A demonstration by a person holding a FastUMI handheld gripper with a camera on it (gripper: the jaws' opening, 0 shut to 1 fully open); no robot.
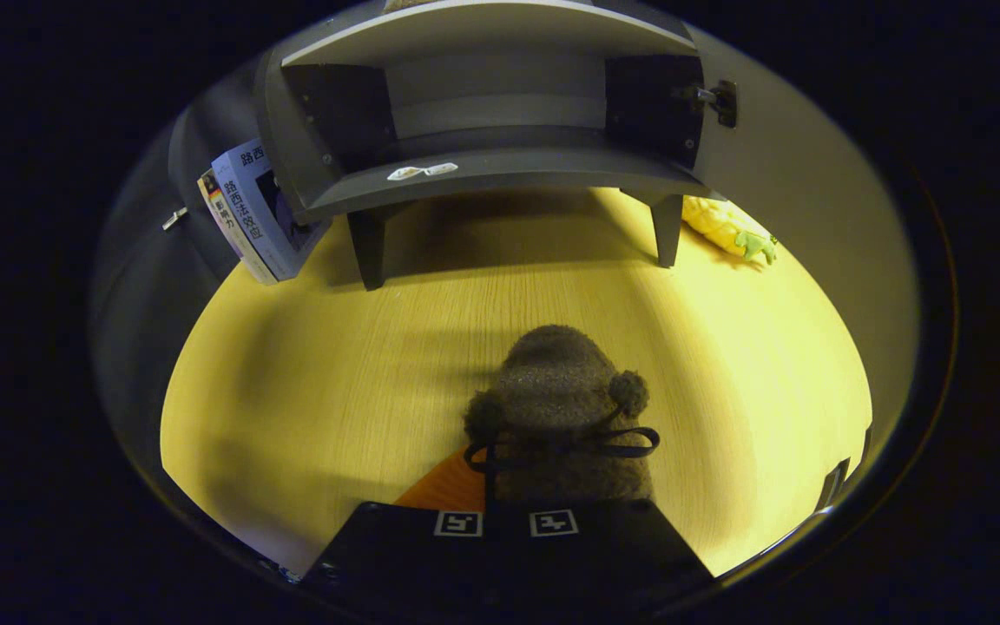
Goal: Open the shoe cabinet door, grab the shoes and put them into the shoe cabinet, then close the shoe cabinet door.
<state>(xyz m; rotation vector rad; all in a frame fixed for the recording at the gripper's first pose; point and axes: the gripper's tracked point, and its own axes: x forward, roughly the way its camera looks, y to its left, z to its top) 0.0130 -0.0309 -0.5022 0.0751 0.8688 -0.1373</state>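
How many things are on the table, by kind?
Cabinet: 1, door open
Slipper: 1, held in the tool
Books: 2, leaning beside the cabinet
Pineapple toy: 1
Total: 5

shoe (565,408) heel hidden behind the gripper (504,523), fingertips unclear, books (248,213) partly behind cabinet (483,113)

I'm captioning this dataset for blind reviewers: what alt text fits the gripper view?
A fuzzy brown shoe with pompoms and a dark bow lies on the yellow wooden table, at the tongs, whose fingers are hidden by their dark body. Beyond it stands the grey shoe cabinet with its door open, books leaning at its left and a yellow plush toy at its right.
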